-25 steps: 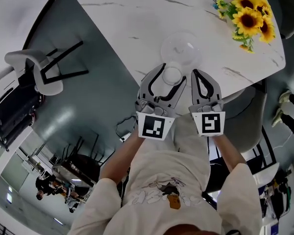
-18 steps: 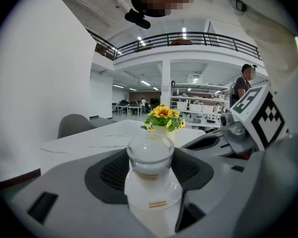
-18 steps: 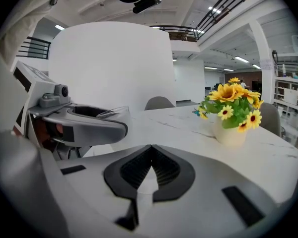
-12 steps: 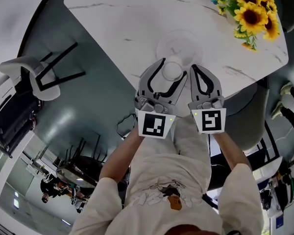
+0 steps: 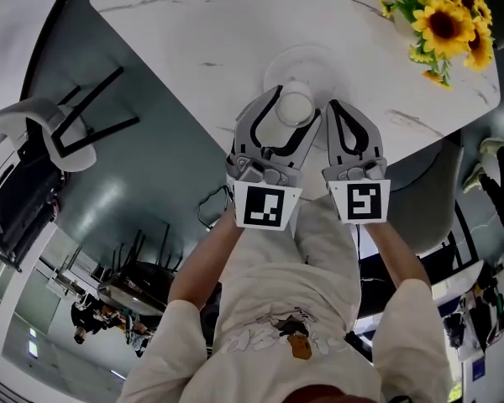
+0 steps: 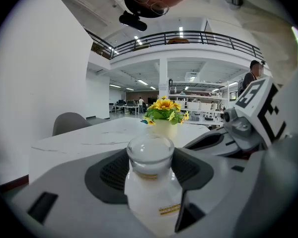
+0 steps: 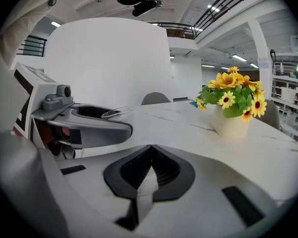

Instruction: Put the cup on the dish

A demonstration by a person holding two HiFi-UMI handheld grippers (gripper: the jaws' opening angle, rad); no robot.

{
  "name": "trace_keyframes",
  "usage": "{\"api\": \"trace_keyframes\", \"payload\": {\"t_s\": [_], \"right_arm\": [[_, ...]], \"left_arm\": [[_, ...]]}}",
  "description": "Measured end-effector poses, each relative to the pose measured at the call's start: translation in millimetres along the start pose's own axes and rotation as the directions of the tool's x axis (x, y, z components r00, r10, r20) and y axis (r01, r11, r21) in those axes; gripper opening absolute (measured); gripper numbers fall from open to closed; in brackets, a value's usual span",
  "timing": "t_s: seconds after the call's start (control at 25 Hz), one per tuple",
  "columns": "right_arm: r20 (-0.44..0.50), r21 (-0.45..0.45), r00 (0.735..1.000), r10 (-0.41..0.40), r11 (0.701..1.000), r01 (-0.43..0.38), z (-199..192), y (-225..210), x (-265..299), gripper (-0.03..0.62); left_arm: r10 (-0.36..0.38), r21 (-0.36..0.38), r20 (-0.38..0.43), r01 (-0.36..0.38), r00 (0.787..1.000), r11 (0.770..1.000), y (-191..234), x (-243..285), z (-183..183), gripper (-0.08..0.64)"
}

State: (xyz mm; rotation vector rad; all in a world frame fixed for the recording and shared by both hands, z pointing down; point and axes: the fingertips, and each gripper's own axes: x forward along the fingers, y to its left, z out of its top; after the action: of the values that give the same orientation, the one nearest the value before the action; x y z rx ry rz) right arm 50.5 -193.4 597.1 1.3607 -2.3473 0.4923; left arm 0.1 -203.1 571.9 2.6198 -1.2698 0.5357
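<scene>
Head view: we have carried the cup point(image 5: 295, 105) up to the near edge of the dish point(image 5: 317, 60), which lay clear beyond it a second ago.
Both grippers now sit further over the white counter point(image 5: 193, 23), and the sunflowers point(image 5: 443, 15) have slid toward the top right corner. Our left gripper point(image 5: 292, 112) has its jaws spread wide and clamped on the cup, a small white one with a clear lid, upright between the ribbed pads point(image 6: 114, 171) in the left gripper view. Whether the cup touches the dish we cannot tell. Our right gripper point(image 5: 334, 112) rides just beside the left one, its jaws clenched together on nothing, tips meeting in the right gripper view, where the clear dish rim shows past the left gripper's finger.
</scene>
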Motion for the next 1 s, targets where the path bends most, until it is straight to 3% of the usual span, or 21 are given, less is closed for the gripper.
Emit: {"api": "trace_keyframes", "payload": {"t_s": [0.16,0.88,1.0], "right_arm": [[-0.001,0.009,1.000,-0.001,1.000,0.001,-3.0,-1.4,3.4,0.005],[-0.012,0.015,1.000,-0.008,1.000,0.008,-4.0,-3.7,1.2,0.005],[-0.006,0.018,1.000,-0.009,1.000,0.009,-3.0,-1.9,1.0,0.003]], "left_arm": [[-0.010,0.028,-0.013,0.011,1.000,1.000,-3.3,4.6,-5.4,0.268],[0.011,0.022,-0.007,-0.011,1.000,1.000,-4.8,16.7,-14.7,0.268],[-0.023,0.042,0.007,0.023,1.000,0.999,-8.6,17.3,-12.0,0.270]]}}
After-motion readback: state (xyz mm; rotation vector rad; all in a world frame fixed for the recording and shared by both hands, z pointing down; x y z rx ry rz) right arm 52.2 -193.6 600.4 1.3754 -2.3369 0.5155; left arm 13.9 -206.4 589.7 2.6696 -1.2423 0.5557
